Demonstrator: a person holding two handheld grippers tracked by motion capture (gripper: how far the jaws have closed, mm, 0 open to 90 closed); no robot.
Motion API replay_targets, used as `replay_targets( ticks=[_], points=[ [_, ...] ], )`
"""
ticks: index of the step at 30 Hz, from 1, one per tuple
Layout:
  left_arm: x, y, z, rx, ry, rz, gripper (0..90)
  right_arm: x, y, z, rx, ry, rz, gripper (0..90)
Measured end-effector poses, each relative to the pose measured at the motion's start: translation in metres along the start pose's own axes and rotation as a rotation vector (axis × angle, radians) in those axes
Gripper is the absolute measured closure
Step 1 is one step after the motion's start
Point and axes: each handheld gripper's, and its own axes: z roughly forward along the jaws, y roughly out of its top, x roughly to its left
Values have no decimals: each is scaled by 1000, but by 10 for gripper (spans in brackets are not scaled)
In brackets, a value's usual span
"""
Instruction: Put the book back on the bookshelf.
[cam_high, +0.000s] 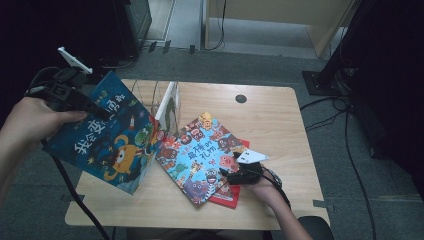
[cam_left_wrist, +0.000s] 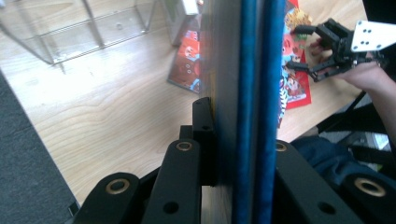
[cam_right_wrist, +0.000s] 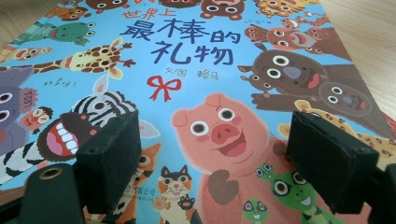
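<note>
One blue picture book (cam_high: 107, 142) is clamped in the left gripper (cam_high: 95, 107) above the table (cam_high: 280, 115). Two more books lie there, an animal-covered book (cam_high: 200, 157) over a red book (cam_high: 229, 196). The right gripper (cam_high: 231, 172) rests beside them, fingers (cam_right_wrist: 109, 156) apart.

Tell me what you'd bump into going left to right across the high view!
Left gripper → dark blue picture book it holds up → clear plastic book stand → animal picture book lying flat → right gripper, open at that book's edge.

Pale wooden counter (cam_high: 280, 115) with rounded corners, clear acrylic rack (cam_high: 150, 95) standing at its back, animal picture book (cam_high: 202, 155) lying flat over a red book (cam_high: 231, 196)
</note>
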Motion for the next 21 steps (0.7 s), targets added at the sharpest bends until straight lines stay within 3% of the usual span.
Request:
replay_targets(
  ticks=[9,12,19,21],
  points=[
    [20,-14,-10,-24,-14,-62,840,2,0,1,-5,-1,6,147],
    [24,-18,-15,-27,10,-48,839,2,0,2,-5,-1,4,147],
    [43,-31,-24,-54,32,-105,840,2,0,2,-1,3,4,147],
    [46,-34,-26,-70,43,-104,839,1,0,2,-1,5,4,147]
  ],
)
